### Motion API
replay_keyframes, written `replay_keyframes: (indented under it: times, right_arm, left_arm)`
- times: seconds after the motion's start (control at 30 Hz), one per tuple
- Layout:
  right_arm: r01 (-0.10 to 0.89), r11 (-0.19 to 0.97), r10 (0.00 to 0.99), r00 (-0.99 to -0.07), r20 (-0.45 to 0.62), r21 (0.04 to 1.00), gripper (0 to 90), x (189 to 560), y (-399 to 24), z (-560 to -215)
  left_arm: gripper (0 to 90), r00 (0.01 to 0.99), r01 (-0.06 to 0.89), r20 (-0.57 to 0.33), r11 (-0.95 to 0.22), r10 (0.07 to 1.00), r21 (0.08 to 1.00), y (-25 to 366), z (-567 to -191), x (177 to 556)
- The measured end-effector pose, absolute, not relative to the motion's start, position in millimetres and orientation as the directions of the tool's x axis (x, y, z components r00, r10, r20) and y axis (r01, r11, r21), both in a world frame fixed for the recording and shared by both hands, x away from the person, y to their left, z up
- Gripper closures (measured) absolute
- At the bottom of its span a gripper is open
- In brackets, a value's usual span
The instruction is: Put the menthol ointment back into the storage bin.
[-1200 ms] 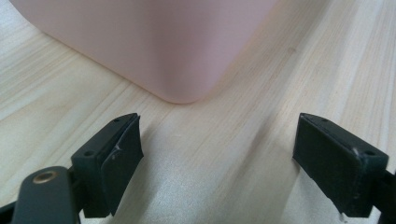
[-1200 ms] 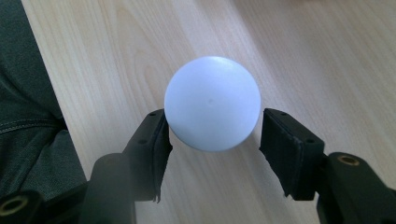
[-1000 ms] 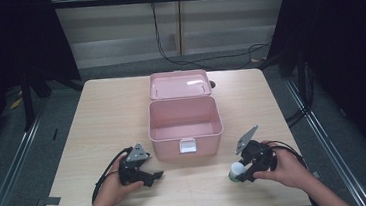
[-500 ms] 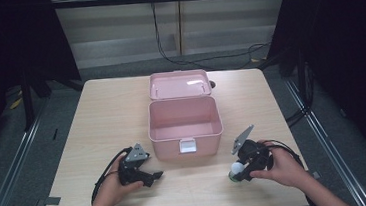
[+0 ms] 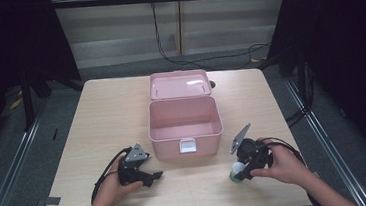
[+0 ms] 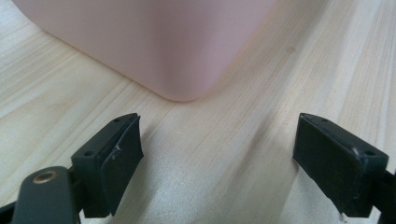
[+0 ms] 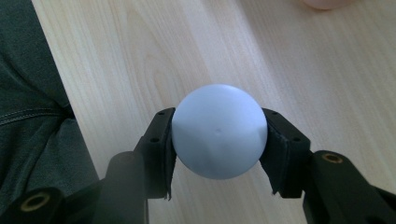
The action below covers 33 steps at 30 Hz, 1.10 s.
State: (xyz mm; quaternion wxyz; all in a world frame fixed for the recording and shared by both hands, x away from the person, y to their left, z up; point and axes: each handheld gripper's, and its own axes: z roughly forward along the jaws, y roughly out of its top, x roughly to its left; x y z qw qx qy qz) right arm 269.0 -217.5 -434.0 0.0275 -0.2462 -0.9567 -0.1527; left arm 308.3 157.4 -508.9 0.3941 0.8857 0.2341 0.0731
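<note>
Ball (image 7: 218,138), one only, pale and round with no long axis to speak of, sits clamped between the two black jaws of the right gripper (image 5: 241,169), low over the table (image 5: 106,114) near its front edge toward the right corner. One pink box (image 5: 185,125) stands open mid-table with its lid (image 5: 180,84) thrown back toward the far edge; its open cavity lies forward and to the left of the ball, near it, and looks empty. A drop into it seems the likely move, and the right hand (image 5: 281,163) is the nearer. One left gripper (image 6: 233,163) rests by the box's front left corner, jaws spread wide on nothing.
</note>
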Motion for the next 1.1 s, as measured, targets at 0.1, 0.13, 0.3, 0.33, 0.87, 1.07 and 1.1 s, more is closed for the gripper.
replay_keyframes:
  times: [0.1, 0.13, 0.3, 0.33, 0.87, 1.07, 1.1]
  right_arm:
    - [0.479, 0.833, 0.463, -0.878, 0.125, 0.279, 50.2, 271.4, -219.2, -427.2]
    - [0.489, 0.827, 0.472, -0.872, 0.128, 0.278, 50.2, 271.7, -219.3, -424.7]
    - [0.497, 0.822, 0.481, -0.867, 0.13, 0.277, 50.2, 276.2, -221.2, -413.3]
    - [0.494, 0.824, 0.477, -0.869, 0.129, 0.276, 50.2, 277.7, -221.8, -411.2]
    - [0.502, 0.826, 0.491, -0.864, 0.111, 0.258, 50.2, 294.3, -222.8, -370.1]
    - [0.507, 0.827, 0.499, -0.861, 0.095, 0.245, 50.3, 301.6, -221.9, -355.5]
    - [0.507, 0.827, 0.5, -0.861, 0.096, 0.242, 50.2, 302.7, -221.5, -353.2]
  left_arm:
    - [15.1, 0.878, 0.36, -0.058, -0.577, 0.475, 0.733, 157.5, -508.8, 308.2]
    - [15.1, 0.876, 0.363, -0.06, -0.573, 0.478, 0.734, 157.5, -508.8, 308.1]
    - [15.1, 0.876, 0.363, -0.06, -0.573, 0.478, 0.735, 157.8, -508.8, 308.1]
    - [15.0, 0.877, 0.362, -0.059, -0.574, 0.477, 0.734, 157.8, -508.7, 308.1]
    - [15.0, 0.88, 0.36, -0.062, -0.576, 0.472, 0.734, 158.6, -508.8, 308.7]
    - [15.1, 0.877, 0.365, -0.066, -0.57, 0.476, 0.736, 158.1, -509.0, 308.2]
    - [15.1, 0.878, 0.362, -0.063, -0.571, 0.475, 0.737, 158.2, -509.0, 308.5]
